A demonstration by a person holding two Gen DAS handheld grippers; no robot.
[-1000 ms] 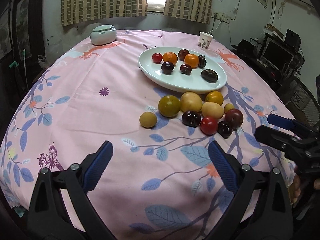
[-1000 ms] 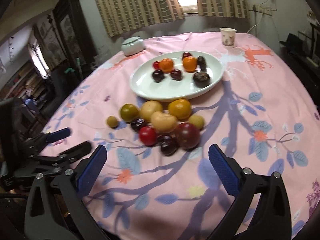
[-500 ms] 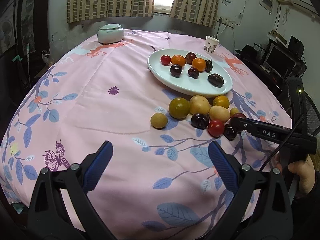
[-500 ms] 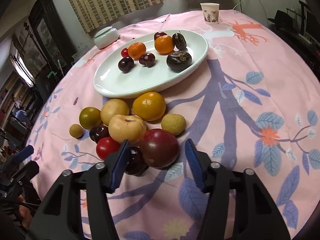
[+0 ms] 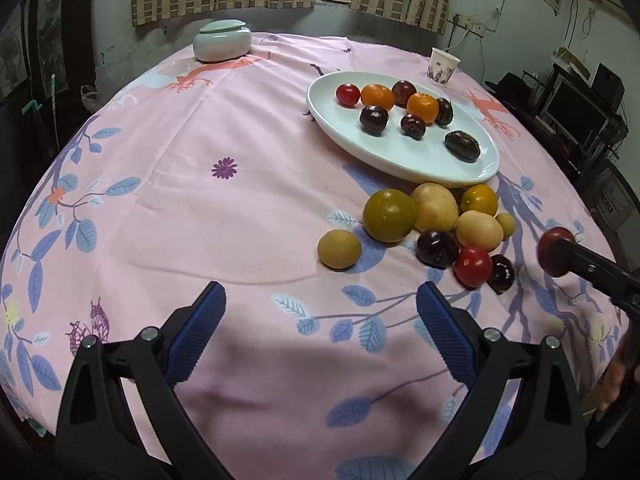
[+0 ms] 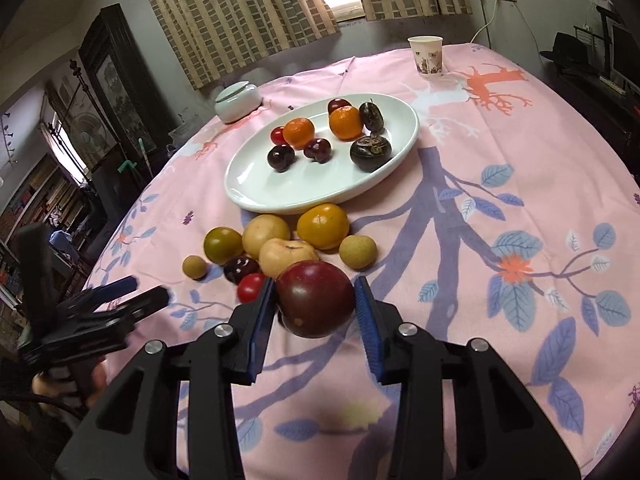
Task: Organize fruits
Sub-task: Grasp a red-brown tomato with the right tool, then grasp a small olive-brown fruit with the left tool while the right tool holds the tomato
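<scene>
Right gripper [image 6: 315, 300] fingers clamp the round dark-red plum [image 6: 315, 298] just above the counter beside the loose pile; carry it level, release low on bare white oval plate [image 6: 256, 184]; left gripper [image 5: 320, 320] fingers open, empty

The pink floral cotton-like tablecloth [image 6: 500, 168] is matt and lightly creased. The white oval ceramic plate [image 6: 256, 188] is glossy and smooth. The dark red round plum [image 6: 315, 299] has a smooth sheen. Ribbed blue rubber-like pads [image 5: 196, 330] line matt black plastic fingers.
</scene>
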